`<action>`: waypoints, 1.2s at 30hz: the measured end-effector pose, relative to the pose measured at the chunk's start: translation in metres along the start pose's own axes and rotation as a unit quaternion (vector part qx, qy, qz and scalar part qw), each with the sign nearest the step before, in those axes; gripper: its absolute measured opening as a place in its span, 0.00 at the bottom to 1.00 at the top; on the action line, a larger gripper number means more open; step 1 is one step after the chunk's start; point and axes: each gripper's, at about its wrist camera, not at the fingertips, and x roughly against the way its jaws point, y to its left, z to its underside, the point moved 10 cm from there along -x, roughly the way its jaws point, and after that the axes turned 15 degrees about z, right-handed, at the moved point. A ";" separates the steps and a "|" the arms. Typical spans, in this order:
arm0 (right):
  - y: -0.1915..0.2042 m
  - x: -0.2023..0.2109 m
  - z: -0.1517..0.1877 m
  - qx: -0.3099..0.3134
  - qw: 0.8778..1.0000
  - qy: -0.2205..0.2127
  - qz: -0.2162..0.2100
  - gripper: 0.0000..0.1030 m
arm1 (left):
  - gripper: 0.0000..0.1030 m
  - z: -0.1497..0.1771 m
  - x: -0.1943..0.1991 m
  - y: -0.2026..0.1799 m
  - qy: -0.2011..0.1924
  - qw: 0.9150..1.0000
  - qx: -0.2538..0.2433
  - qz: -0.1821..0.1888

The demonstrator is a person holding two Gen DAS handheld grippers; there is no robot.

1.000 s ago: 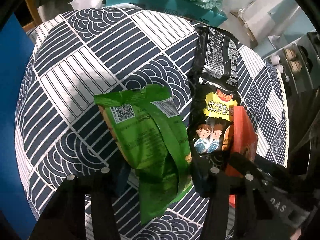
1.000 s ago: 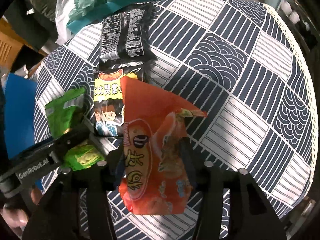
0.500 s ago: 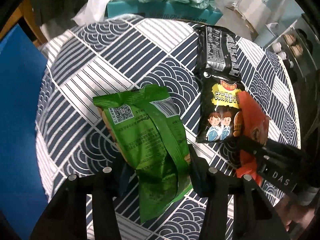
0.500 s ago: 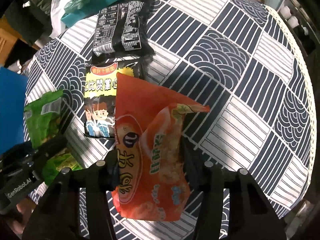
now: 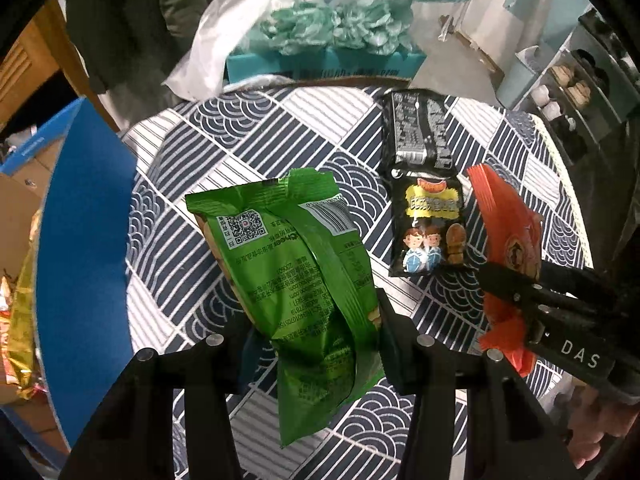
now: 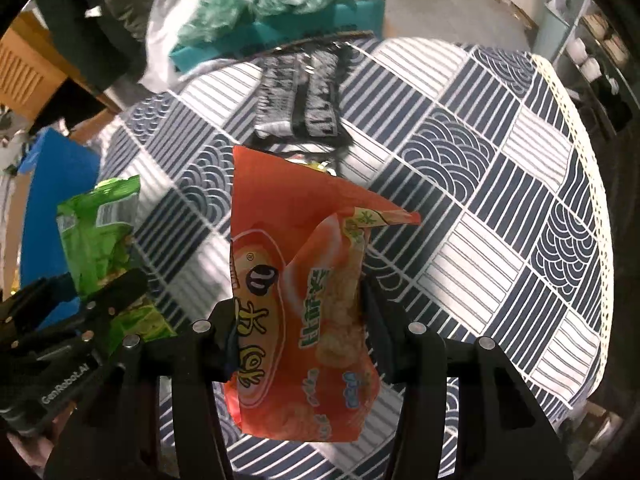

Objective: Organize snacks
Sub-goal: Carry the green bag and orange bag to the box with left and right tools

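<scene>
My left gripper (image 5: 314, 316) is shut on a green snack bag (image 5: 296, 268) and holds it above the patterned round table (image 5: 224, 152). My right gripper (image 6: 298, 308) is shut on an orange snack bag (image 6: 296, 280), also held above the table. The orange bag (image 5: 506, 240) and right gripper show at the right of the left wrist view; the green bag (image 6: 100, 232) shows at the left of the right wrist view. Two black snack packs lie on the table: one with cartoon figures (image 5: 432, 228) and one label side up (image 5: 418, 132), the latter blurred in the right wrist view (image 6: 298, 96).
A blue box (image 5: 84, 240) with gold and red packets (image 5: 18, 320) inside stands left of the table. A teal box (image 5: 324, 60) with pale green bags and a white plastic bag (image 5: 224, 40) sits behind the table. Shelves (image 5: 576, 88) stand at the right.
Both grippers have risen and pulled back from the table with their bags still held. The blue box with its packets has come into the left wrist view.
</scene>
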 end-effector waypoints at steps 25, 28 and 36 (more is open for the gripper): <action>0.072 0.095 -0.007 0.061 0.995 -0.070 -0.045 0.50 | 0.49 -0.003 0.111 0.024 -0.084 0.996 -0.011 0.001; 0.082 0.100 -0.007 0.066 0.994 -0.073 -0.050 0.50 | 0.49 0.000 0.122 0.038 -0.089 0.996 0.001 0.002; 0.113 0.107 -0.007 0.086 0.992 -0.073 -0.064 0.49 | 0.49 0.005 0.150 0.075 -0.111 0.993 0.029 0.000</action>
